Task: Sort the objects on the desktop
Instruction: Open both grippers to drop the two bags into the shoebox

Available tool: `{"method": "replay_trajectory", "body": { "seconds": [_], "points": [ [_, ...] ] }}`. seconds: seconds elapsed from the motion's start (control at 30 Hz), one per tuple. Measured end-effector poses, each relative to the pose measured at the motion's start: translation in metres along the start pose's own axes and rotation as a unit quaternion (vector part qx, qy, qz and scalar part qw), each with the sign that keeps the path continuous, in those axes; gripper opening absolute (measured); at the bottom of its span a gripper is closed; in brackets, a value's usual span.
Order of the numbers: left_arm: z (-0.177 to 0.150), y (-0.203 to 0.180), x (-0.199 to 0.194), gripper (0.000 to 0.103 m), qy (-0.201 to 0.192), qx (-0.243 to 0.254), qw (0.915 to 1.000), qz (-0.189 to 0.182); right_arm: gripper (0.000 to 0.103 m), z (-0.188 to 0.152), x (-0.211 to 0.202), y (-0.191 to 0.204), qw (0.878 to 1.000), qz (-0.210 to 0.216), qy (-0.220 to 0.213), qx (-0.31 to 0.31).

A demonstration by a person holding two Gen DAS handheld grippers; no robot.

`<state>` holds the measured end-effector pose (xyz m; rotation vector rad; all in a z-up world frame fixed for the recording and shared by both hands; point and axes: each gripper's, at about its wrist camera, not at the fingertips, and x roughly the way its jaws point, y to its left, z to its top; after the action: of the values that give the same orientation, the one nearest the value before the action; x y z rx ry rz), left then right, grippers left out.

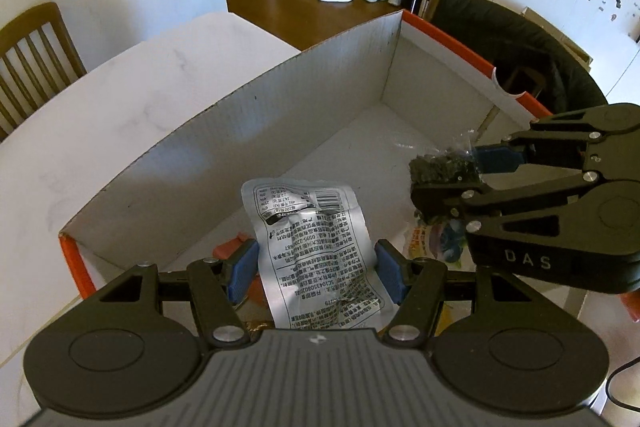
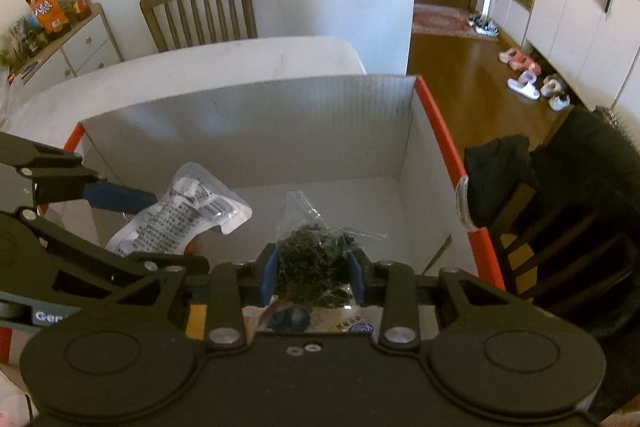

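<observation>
A white cardboard box [image 1: 240, 147] with an orange rim stands on the table, its top open. My left gripper [image 1: 316, 269] is shut on a silver packet [image 1: 312, 227] with black print, held above the box's near left part. My right gripper [image 2: 312, 275] is shut on a clear bag of dark dried pieces [image 2: 312, 255] over the inside of the box [image 2: 280, 131]. In the left wrist view the right gripper [image 1: 452, 175] and its bag [image 1: 444, 167] hang at the right. The right wrist view has the left gripper [image 2: 172, 231] and the packet [image 2: 188, 211] at the left.
Colourful packets [image 1: 432, 239] and an orange item [image 1: 230, 249] lie in the box's near end. The box sits on a white table [image 1: 120, 107]. A wooden chair [image 2: 200, 11] stands behind the table, and a chair with a black garment [image 2: 500, 171] is right of the box.
</observation>
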<state>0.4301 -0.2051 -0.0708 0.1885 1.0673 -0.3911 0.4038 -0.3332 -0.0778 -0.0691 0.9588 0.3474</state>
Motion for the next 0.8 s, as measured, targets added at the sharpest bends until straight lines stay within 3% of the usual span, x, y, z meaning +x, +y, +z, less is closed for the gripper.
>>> {"method": "replay_trajectory", "body": {
  "seconds": [0.3,0.43,0.8],
  "points": [
    [0.001,0.007,0.004,0.062,0.017,-0.014,0.9997,-0.009,0.039,0.002,0.005,0.002,1.0,-0.004,0.017,-0.015],
    [-0.003,0.008,-0.003,0.062,0.007,-0.017,0.9997,-0.016,0.049,0.001,0.003,0.002,1.0,-0.006,0.012,-0.025],
    [-0.016,0.012,-0.04,0.062,-0.036,-0.029,0.9985,-0.03,0.059,-0.003,-0.021,-0.001,1.0,0.007,-0.006,-0.028]
  ]
}}
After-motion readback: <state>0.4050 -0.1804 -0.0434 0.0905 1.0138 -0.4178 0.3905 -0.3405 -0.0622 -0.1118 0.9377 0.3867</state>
